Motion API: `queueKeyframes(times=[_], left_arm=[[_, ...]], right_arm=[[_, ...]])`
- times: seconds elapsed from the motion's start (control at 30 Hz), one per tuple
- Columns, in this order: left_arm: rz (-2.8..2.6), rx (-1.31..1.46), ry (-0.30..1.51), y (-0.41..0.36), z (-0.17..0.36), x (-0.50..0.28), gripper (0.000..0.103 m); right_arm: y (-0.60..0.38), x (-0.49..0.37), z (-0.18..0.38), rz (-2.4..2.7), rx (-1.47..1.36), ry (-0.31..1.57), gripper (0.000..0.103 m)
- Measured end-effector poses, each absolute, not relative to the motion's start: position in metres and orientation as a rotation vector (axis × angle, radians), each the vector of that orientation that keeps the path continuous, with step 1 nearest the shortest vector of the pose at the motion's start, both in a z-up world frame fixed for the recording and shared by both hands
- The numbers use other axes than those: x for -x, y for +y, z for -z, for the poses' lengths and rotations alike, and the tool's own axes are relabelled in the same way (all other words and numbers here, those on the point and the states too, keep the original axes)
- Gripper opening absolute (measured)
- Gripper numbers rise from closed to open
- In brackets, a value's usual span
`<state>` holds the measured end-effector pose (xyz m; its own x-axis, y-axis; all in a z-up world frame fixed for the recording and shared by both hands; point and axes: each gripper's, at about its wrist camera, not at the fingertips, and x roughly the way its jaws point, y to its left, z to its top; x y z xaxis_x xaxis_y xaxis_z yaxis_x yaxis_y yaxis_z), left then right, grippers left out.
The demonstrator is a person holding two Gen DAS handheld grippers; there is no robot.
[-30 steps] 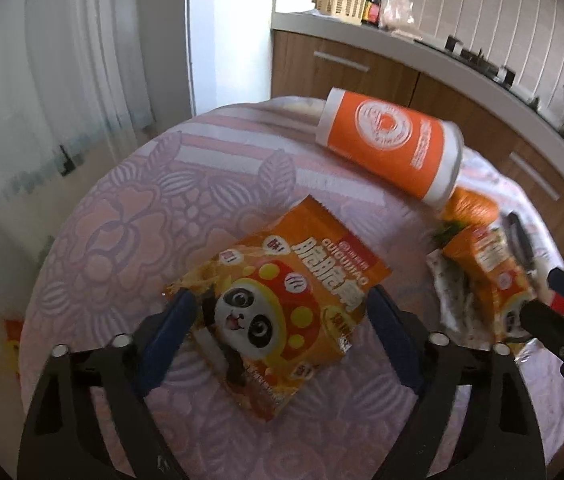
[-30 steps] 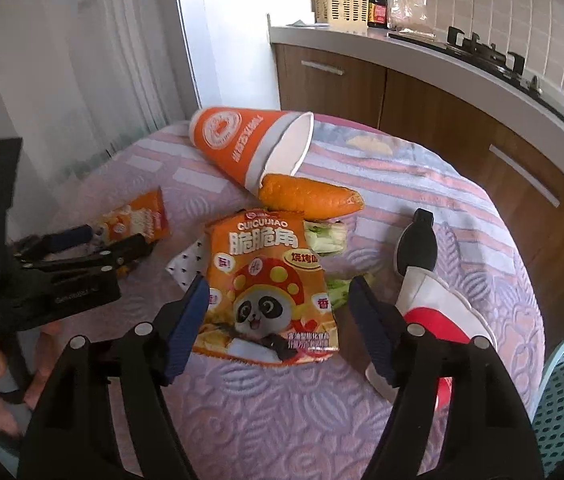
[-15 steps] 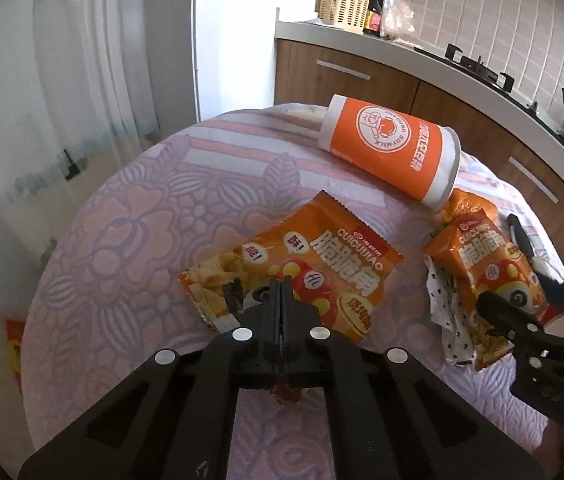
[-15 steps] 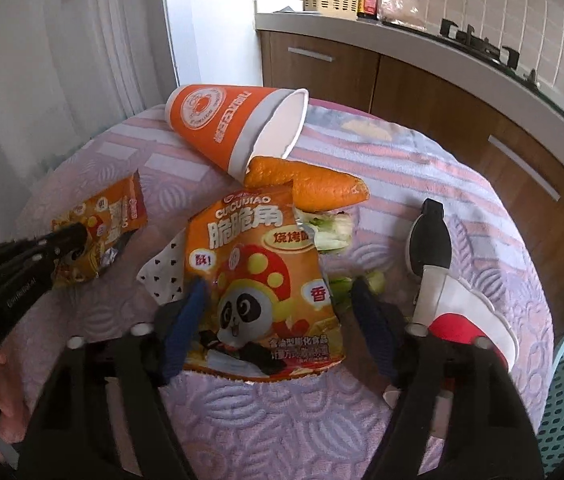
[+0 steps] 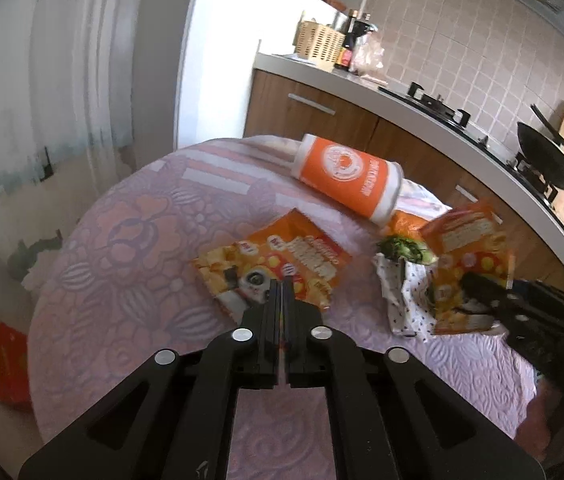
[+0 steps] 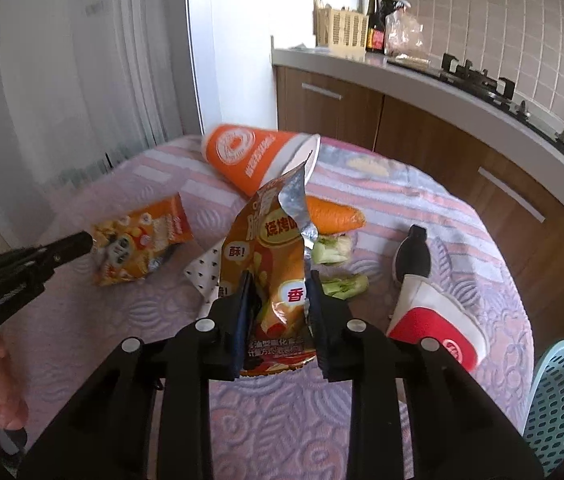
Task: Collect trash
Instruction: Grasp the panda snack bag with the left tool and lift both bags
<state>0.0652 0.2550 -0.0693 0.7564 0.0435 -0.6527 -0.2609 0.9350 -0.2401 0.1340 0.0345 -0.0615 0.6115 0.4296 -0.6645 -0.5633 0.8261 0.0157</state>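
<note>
Two orange panda snack bags are the trash in hand on the round table (image 5: 122, 248). My left gripper (image 5: 282, 284) pinches the near edge of one snack bag (image 5: 278, 252), and its jaws are opening slightly with the foil still between them. In the right wrist view the left gripper (image 6: 86, 242) holds that bag (image 6: 142, 236) just off the cloth. My right gripper (image 6: 278, 280) is closing on the second snack bag (image 6: 274, 236), which stands crumpled between the pads. The left wrist view shows this second bag (image 5: 470, 248) raised at the right.
An orange paper cup (image 6: 254, 156) lies on its side at the back, with a carrot (image 6: 334, 216) and green scraps (image 6: 338, 284) beside it. A dotted napkin (image 5: 398, 296) lies mid-table, a red-and-white cup (image 6: 438, 332) at right. A blue basket (image 6: 562, 396) stands beyond the table's edge.
Both grippers went from wide open around the flat bags to shut on them. Each bag has been lifted and the right one has crumpled upright.
</note>
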Motion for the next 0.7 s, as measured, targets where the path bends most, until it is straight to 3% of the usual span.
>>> queueKeyframes(times=[0.03,0.1,0.4,0.47,0.53,0.7], left_arm=[[-0.182,0.340,0.705,0.259,0.070,-0.066,0.047],[-0.230,0.343,0.716,0.270,0.072,-0.071,0.085],[-0.260,0.221,0.890,0.265,0.095,-0.122,0.085],[-0.267,0.179,0.896,0.255,0.096,-0.127,0.080],[-0.270,0.122,0.889,0.242,0.095,-0.129,0.057],[-0.253,0.040,0.860,0.222,0.093,-0.125,0.028]], right_arm=[[0.032,-0.131,0.058,-0.583,0.197,0.701,0.024],[0.029,-0.126,0.052,-0.588,0.191,0.689,0.024],[0.019,-0.127,0.049,-0.610,0.150,0.698,0.024],[0.019,-0.126,0.047,-0.617,0.148,0.692,0.024],[0.019,-0.123,0.045,-0.627,0.144,0.676,0.024],[0.016,-0.120,0.038,-0.639,0.132,0.657,0.024]])
